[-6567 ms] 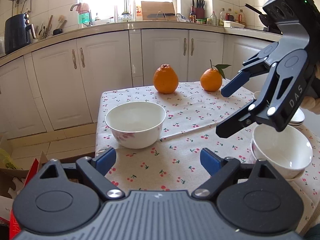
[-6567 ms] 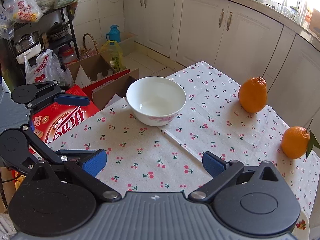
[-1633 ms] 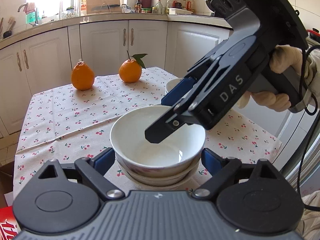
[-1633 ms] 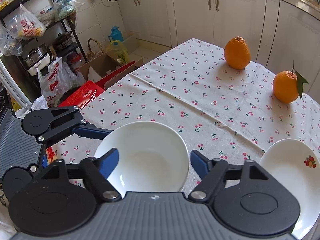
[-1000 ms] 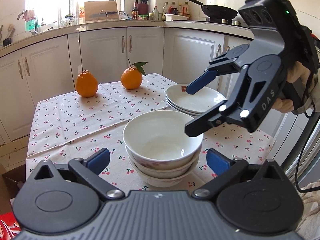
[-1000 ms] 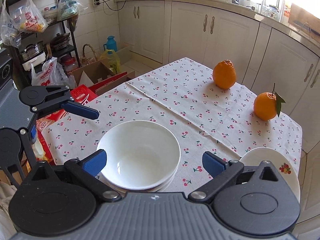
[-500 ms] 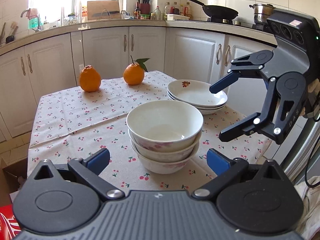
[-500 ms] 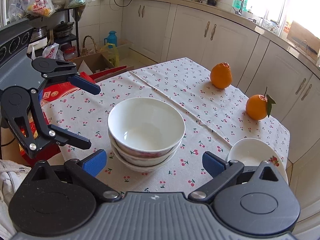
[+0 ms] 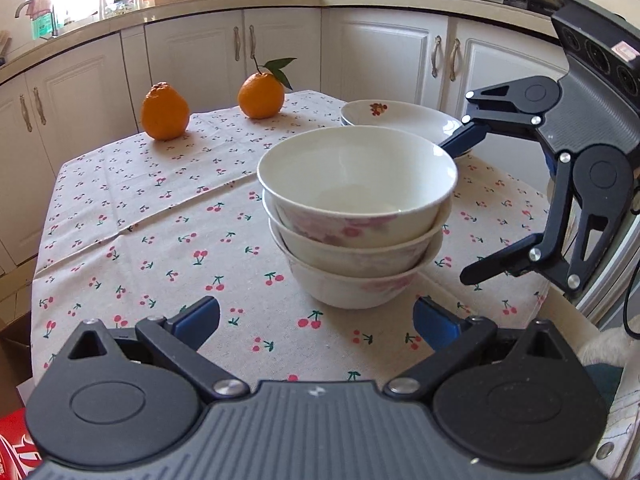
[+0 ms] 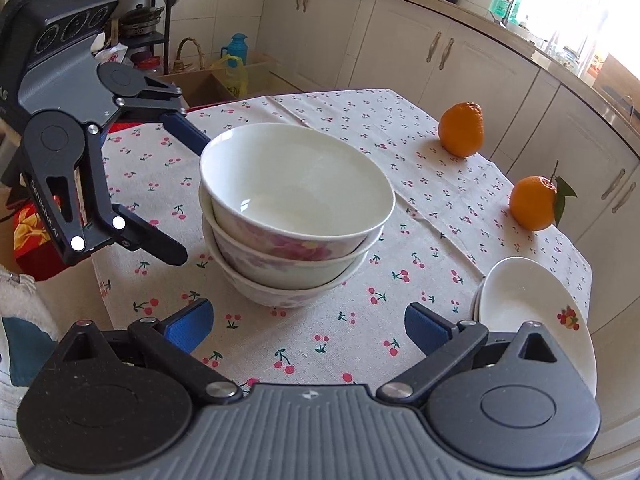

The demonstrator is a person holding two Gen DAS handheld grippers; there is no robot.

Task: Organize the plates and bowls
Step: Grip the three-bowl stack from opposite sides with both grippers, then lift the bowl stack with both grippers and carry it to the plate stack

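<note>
Three glossy round bowls (image 9: 356, 216) nested — both grippers' fingers (image 9: 198, 318) spread, empty.

Three bowls (image 9: 356, 220) sit nested one inside another on the tablecloth (image 9: 160, 240), near the table's front edge in the left wrist view. Behind them and to the right, close by, lies a stack of plates (image 9: 400, 120). Two oranges stand at the far side of the table, well apart from the bowls: the knobbed orange (image 9: 164, 111) to the left, the leafed orange (image 9: 261, 95) to its right, nearer the plates. In the right wrist view the plates (image 10: 532, 316) lie right of the bowls (image 10: 292, 216), at the table's edge.
</note>
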